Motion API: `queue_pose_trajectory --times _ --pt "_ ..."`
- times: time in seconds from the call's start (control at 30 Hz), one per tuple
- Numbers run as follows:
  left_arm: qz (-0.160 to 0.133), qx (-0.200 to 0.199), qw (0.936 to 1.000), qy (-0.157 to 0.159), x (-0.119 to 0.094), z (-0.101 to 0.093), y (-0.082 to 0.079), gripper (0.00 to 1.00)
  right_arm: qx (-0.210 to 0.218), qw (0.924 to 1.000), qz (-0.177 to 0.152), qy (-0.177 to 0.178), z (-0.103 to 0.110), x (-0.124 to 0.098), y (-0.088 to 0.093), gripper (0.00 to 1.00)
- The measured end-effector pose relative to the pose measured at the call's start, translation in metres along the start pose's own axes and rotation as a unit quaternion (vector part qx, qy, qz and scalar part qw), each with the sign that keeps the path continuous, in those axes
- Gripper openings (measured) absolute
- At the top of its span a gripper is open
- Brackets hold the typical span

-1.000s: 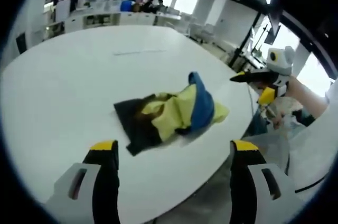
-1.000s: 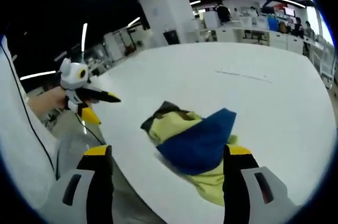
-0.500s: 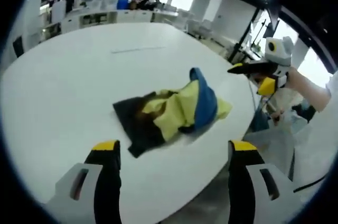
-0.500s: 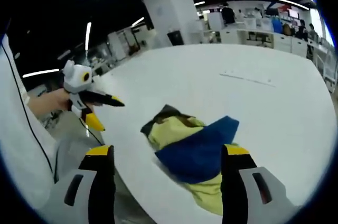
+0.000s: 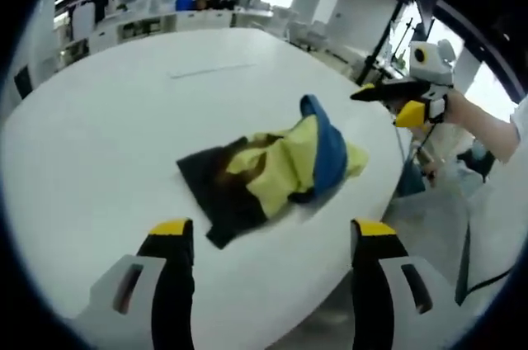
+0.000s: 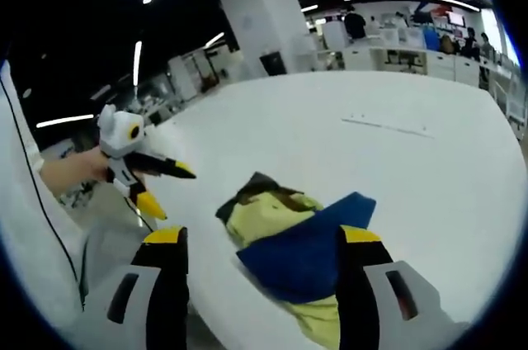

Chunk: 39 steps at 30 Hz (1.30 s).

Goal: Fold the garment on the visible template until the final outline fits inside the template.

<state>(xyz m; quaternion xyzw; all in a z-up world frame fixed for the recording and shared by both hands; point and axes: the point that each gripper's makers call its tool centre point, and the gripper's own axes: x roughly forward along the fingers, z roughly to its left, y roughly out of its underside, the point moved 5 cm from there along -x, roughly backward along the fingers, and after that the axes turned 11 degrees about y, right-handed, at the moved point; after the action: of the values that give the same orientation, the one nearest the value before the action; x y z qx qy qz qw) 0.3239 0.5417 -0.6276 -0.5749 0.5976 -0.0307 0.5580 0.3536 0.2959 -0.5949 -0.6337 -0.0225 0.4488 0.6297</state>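
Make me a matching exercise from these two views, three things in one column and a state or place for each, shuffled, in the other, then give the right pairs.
Things:
1. garment
2. left claw
3. table

States or places:
A. open, holding nothing
B. white, broad and rounded, under the cloth
C. crumpled in a yellow, blue and dark heap

Pairs: 1-C, 2-A, 3-B

Yellow, blue and black on the crumpled garment (image 5: pixel 276 170), with a dark brown patch near the middle. Plain white on the round table (image 5: pixel 99 144). Grey on the left gripper (image 5: pixel 268 238) and the right gripper (image 6: pixel 260 243), with black jaws and yellow tips.
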Motion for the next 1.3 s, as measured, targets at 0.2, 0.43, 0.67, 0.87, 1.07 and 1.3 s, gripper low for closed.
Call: queue_pose_trajectory --times 0.2,0.43,0.67,0.87,1.07,1.3 --pt "0.007 0.003 1.0000 0.003 0.006 0.004 0.000 0.71 -0.028 0.9996 0.009 0.005 -0.002 0.012 -0.004 0.68" --pt "0.016 0.012 0.9998 0.007 0.013 0.009 0.002 0.64 -0.043 0.9990 0.016 0.001 -0.005 0.028 -0.004 0.63" --pt "0.018 0.016 0.9997 0.007 0.017 0.014 0.001 0.60 -0.051 0.9985 0.018 -0.001 -0.006 0.040 -0.006 0.59" --pt "0.019 0.023 0.9995 0.007 0.021 0.018 0.001 0.57 -0.057 0.9982 0.016 0.006 -0.010 0.050 -0.008 0.55" --pt "0.011 0.024 0.9996 0.009 0.024 0.022 0.000 0.51 -0.057 0.9982 0.015 0.002 -0.013 0.059 -0.011 0.50" --pt "0.008 0.019 0.9998 0.002 0.028 0.029 -0.002 0.47 -0.055 0.9983 0.009 0.014 -0.018 0.074 -0.015 0.47"
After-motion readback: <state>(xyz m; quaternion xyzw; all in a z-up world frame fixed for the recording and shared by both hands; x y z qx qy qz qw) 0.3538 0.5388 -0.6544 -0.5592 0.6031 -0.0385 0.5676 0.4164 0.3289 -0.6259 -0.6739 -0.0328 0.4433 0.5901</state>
